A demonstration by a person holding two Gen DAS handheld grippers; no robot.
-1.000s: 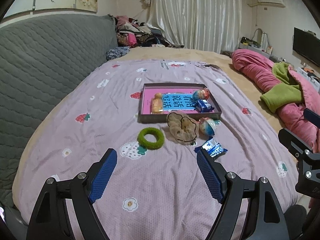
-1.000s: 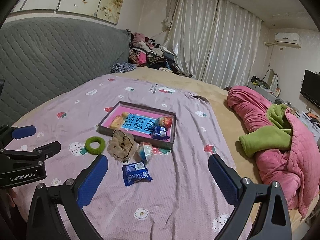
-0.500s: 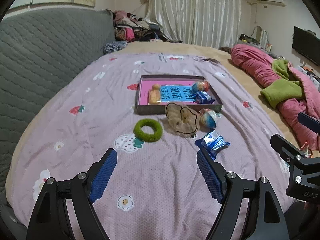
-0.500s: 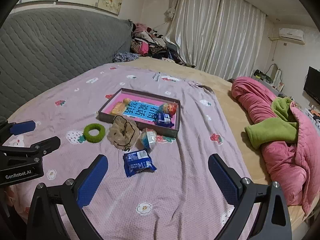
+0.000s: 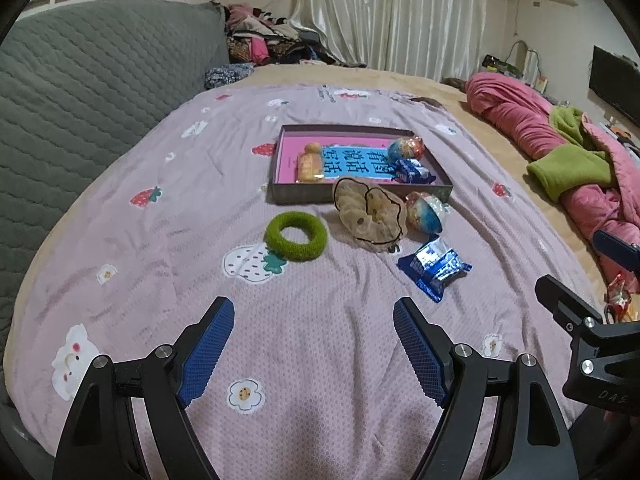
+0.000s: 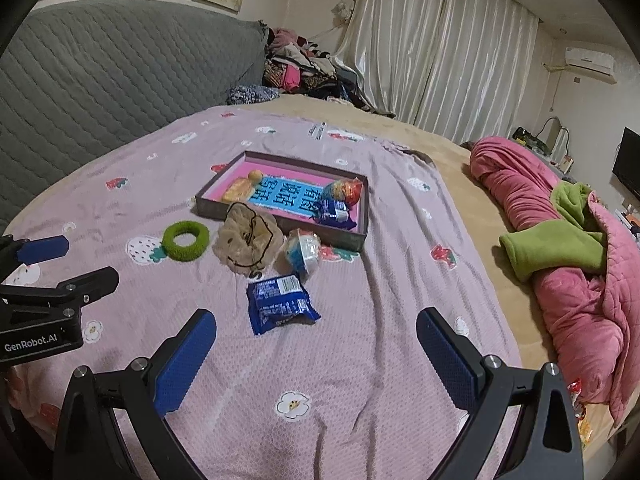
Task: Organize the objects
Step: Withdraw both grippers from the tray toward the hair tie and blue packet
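- Both your grippers have come down toward the bed since a second ago; the objects sit lower and larger in each wrist view, and none of them has shifted on the sheet.
- Your left gripper (image 5: 314,320) has its tongs spread wide, nothing between the pads, hovering over bare pink sheet (image 5: 160,240).
- Left to right in the left wrist view: green ring (image 5: 296,235) lies flat on the sheet, just left of the beige scrunchie (image 5: 370,214).
- Scrunchie sits against the front wall of the box (image 5: 304,192), outside it.
- Round blue-and-orange snack (image 5: 425,213) lies just right of the scrunchie, near the box's front right corner.
- Blue wrapper (image 5: 434,266) lies alone on the sheet, nearest your left gripper's right finger.
- Inside the box: yellow packet (image 5: 309,166) at the left end, a second round snack (image 5: 406,149) and a second blue wrapper (image 5: 412,171) at the right end, on the blue printed card.
- Your right gripper (image 6: 316,330) is also spread wide and empty; the loose blue wrapper lies just ahead of its tips, closer to the left finger.
- Pink quilt (image 6: 568,280) with the green blanket (image 6: 556,248) is bunched at the far right, well apart from the box.
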